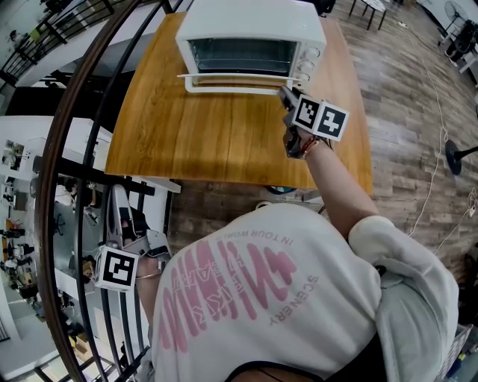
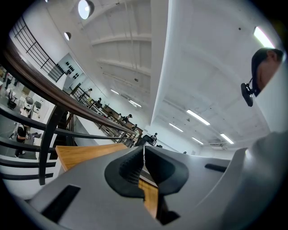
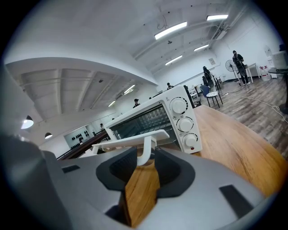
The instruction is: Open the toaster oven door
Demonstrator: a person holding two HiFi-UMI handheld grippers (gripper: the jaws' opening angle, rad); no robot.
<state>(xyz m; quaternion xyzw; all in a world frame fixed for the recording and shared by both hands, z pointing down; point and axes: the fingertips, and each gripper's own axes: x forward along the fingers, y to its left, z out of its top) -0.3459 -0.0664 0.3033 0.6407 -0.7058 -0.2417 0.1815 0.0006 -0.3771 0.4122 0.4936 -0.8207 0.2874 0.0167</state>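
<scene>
Wood-topped rectangular table (image 1: 224,142), head view: we list a white toaster oven with glass door (image 1: 254,19) at its far edge, the door seemingly not yet pulled open, its white bar handle (image 1: 231,77) facing us. The right gripper (image 1: 286,93) meets the handle's right end. The left gripper (image 1: 121,205) hangs off the near-left corner, unneeded, we judge.

Left gripper view: jaws pressed together, empty, beside a dark railing (image 2: 45,87).

Right gripper view: jaws spread, straddling the handle's right post (image 3: 145,150), placed, we judge, for pulling.
</scene>
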